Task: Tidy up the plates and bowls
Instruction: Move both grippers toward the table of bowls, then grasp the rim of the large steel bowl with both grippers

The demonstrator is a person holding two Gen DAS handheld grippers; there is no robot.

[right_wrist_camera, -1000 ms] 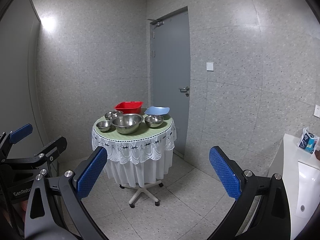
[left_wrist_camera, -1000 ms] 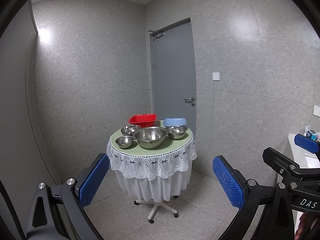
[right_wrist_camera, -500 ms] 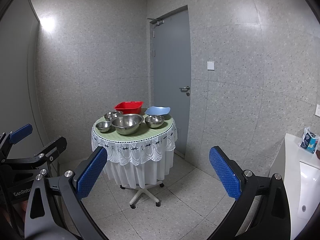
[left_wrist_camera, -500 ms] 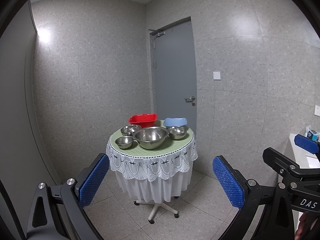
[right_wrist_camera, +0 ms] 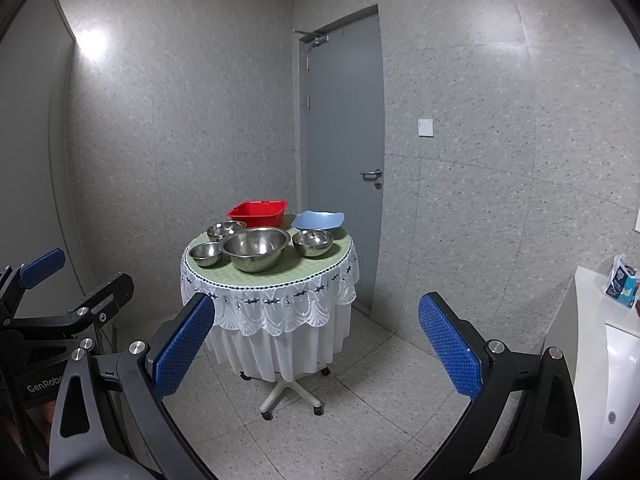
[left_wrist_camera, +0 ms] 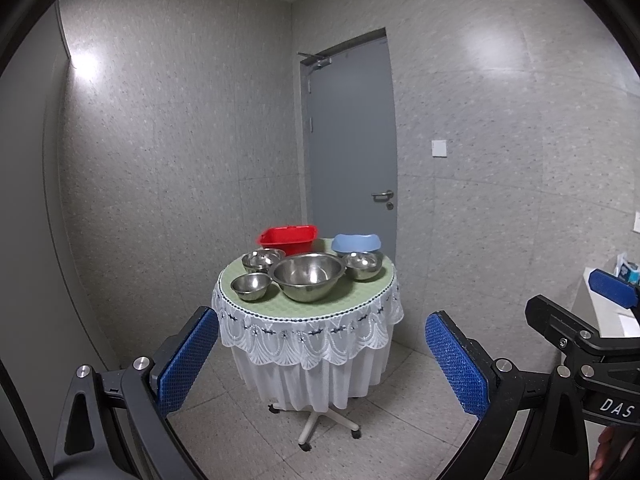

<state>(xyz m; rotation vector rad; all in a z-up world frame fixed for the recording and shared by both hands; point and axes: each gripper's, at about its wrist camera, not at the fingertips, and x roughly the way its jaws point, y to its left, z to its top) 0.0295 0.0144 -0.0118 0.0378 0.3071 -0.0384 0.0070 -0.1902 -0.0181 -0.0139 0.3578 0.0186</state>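
Note:
A small round table (left_wrist_camera: 308, 312) (right_wrist_camera: 276, 280) with a green top and white lace skirt stands some way ahead. On it sit a large steel bowl (left_wrist_camera: 308, 276) (right_wrist_camera: 256, 246), three small steel bowls (left_wrist_camera: 251, 286) (left_wrist_camera: 262, 260) (left_wrist_camera: 363, 265), a red tub (left_wrist_camera: 288, 238) (right_wrist_camera: 258, 213) and a blue dish (left_wrist_camera: 356, 242) (right_wrist_camera: 318, 220) at the back. My left gripper (left_wrist_camera: 322, 354) is open and empty, well short of the table. My right gripper (right_wrist_camera: 316, 344) is open and empty too, also short of it.
A grey door (left_wrist_camera: 352, 152) is behind the table in a tiled corner. A white counter (right_wrist_camera: 592, 340) with a sink and a blue-white packet (right_wrist_camera: 622, 282) is at the right. The table stands on a wheeled base (right_wrist_camera: 290, 396). Tiled floor lies between me and the table.
Both views have drawn slightly closer to the table. The grippers stay open and the bowls have not moved.

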